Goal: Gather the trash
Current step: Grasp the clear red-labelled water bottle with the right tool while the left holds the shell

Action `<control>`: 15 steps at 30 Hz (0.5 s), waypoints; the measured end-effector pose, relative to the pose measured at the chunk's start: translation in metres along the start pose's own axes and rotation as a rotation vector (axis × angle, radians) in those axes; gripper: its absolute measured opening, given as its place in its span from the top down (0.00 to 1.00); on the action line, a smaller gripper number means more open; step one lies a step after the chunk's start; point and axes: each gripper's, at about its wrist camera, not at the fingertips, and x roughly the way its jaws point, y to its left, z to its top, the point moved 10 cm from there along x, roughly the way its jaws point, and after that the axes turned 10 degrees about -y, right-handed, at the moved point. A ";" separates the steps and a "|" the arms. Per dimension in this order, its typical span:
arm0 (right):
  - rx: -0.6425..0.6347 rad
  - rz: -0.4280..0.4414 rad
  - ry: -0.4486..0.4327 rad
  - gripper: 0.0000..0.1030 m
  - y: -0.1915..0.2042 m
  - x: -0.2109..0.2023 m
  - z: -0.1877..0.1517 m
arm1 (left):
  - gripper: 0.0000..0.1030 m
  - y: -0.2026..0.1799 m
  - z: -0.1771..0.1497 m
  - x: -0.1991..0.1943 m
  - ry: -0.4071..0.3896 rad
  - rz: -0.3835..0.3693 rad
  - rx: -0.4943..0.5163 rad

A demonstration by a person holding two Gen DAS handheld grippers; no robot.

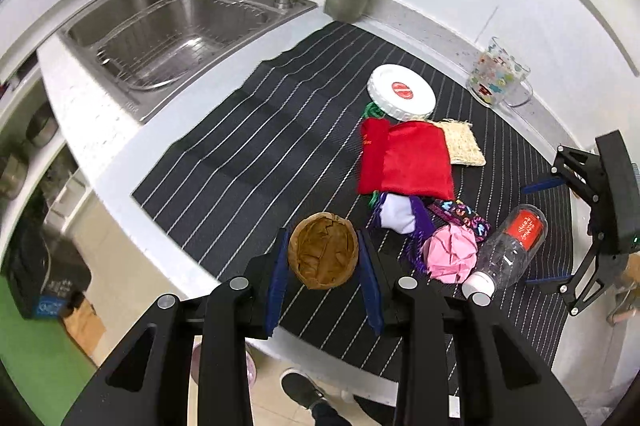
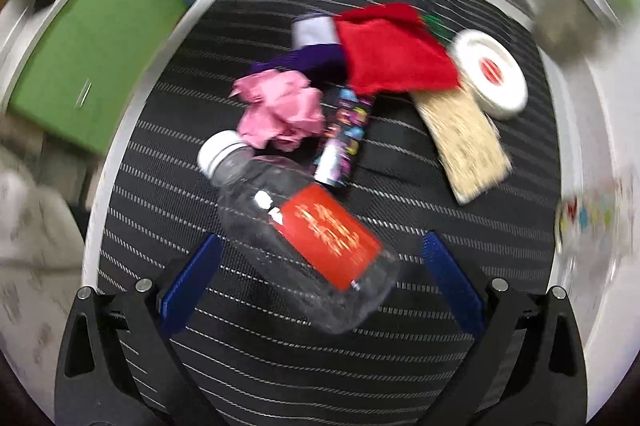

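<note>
Nearby, pink paper wad (image 2: 280, 111) apparently touches bottle (image 2: 304, 242); red cloth (image 2: 394, 55) beyond.

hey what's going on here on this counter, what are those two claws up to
A person is clearing trash off a striped mat beside a sink. The left claw has its blue fingers closed around a crumpled brown paper ball. The right claw is open, with a clear plastic bottle lying between its fingers, not yet gripped. A pink paper wad, a red cloth and a white lid lie on the mat.
</note>
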 end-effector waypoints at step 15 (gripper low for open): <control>-0.116 0.072 0.013 0.30 0.020 0.008 -0.006 | 0.68 0.005 -0.028 -0.014 0.003 0.026 -0.068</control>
